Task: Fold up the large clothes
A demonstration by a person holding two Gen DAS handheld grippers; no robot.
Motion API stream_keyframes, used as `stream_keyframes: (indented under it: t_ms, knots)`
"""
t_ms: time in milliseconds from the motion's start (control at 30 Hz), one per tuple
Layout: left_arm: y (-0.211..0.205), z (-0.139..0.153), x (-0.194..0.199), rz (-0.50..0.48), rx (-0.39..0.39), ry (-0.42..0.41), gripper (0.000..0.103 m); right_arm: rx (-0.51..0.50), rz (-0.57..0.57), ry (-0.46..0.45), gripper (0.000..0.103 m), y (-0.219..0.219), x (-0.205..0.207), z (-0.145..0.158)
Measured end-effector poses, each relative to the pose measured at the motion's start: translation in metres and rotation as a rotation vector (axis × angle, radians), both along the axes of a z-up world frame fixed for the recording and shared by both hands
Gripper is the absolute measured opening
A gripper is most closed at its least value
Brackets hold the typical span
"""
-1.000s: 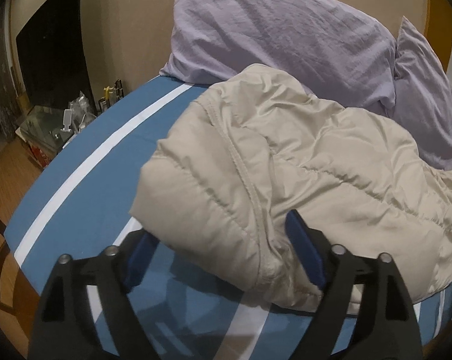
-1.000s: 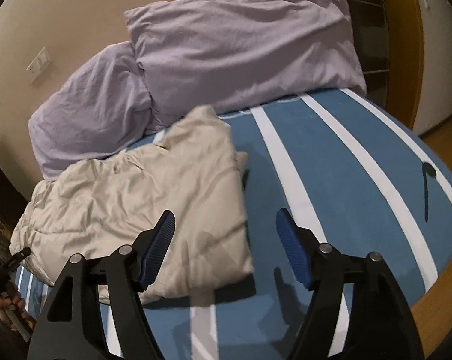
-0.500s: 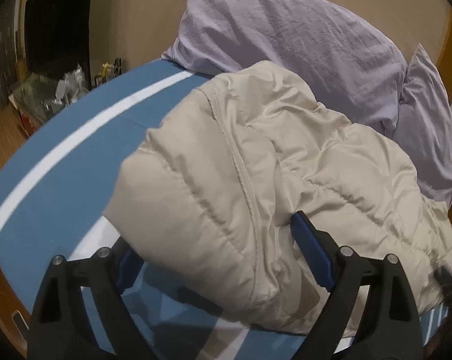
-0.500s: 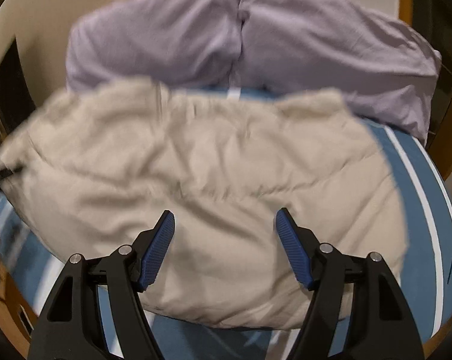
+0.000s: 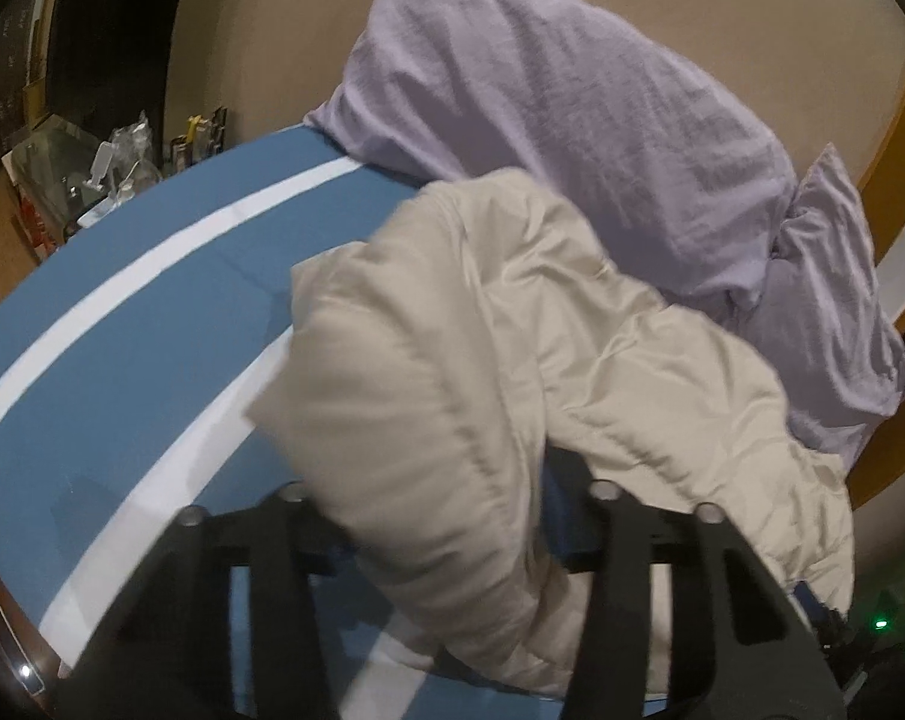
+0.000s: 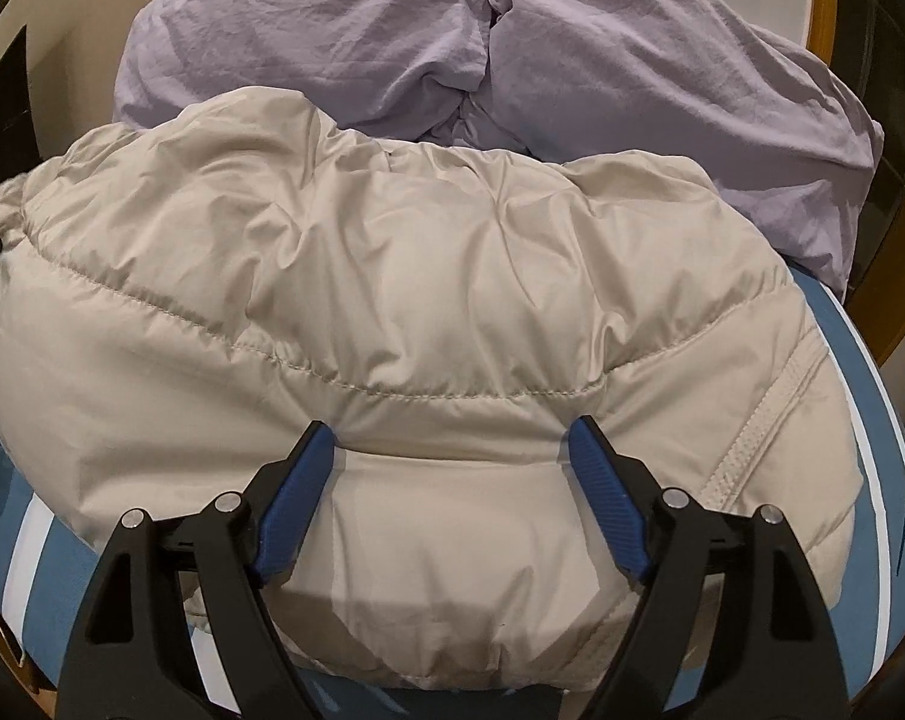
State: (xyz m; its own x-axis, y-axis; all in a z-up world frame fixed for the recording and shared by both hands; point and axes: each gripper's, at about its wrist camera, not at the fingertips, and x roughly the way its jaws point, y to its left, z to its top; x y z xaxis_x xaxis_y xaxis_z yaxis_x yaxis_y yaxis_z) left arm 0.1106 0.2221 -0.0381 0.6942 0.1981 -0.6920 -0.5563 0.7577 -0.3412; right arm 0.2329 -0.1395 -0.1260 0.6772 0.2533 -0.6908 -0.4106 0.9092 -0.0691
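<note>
Left tool (image 5: pixel 446 516): a thick fold of the jacket (image 5: pixel 512 396) bunches up between its 2 fingers, hiding the left pad; the right pad (image 5: pixel 563 516) shows blue against the cloth. Jaws look narrowed on the fold, gripping it.
Right tool (image 6: pixel 452 480): jaws wide apart, both blue pads (image 6: pixel 293 504) in plain sight, their tips resting on the jacket's (image 6: pixel 404 276) near panel just below a stitched seam. Nothing pinched between them.
Jacket: beige, quilted and puffy, lying across the bed (image 5: pixel 110 324) in a rough heap. Its far edge touches the pillows. In the left view 1 end is raised and blurred above the sheet.
Bed: blue sheet with white stripes, showing on both sides of the jacket.
Pillows: 2 lilac pillows (image 6: pixel 512 48) side by side at the head of the bed, against a beige wall (image 5: pixel 722 6).
Beside bed: a glass-topped stand (image 5: pixel 50 150) with small clutter, at the left view's far left.
</note>
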Motion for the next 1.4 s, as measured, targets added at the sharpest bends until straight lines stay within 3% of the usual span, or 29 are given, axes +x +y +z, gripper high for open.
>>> stream_keyframes:
  t_ms: [333, 533, 733, 933, 1167, 1400]
  knots:
    - [-0.049, 0.073, 0.017, -0.136, 0.016, -0.179, 0.033, 0.022, -0.006, 0.020, 0.084, 0.000, 0.002, -0.002]
    - [-0.117, 0.111, 0.039, -0.269, 0.034, -0.261, 0.031, 0.053, 0.004, 0.028, 0.084, -0.006, 0.003, -0.003]
    - [-0.195, 0.125, 0.064, -0.416, 0.071, -0.285, 0.029, 0.149, 0.033, 0.047, 0.083, -0.026, 0.001, -0.001]
    - [-0.271, 0.116, 0.092, -0.558, 0.117, -0.257, 0.028, 0.180, 0.011, 0.005, 0.083, -0.063, -0.008, 0.010]
    - [-0.344, 0.083, 0.121, -0.677, 0.154, -0.175, 0.027, 0.183, -0.066, -0.035, 0.083, -0.117, -0.011, 0.019]
    - [-0.399, 0.048, 0.133, -0.759, 0.210, -0.096, 0.027, 0.236, -0.188, 0.001, 0.083, -0.176, -0.010, 0.011]
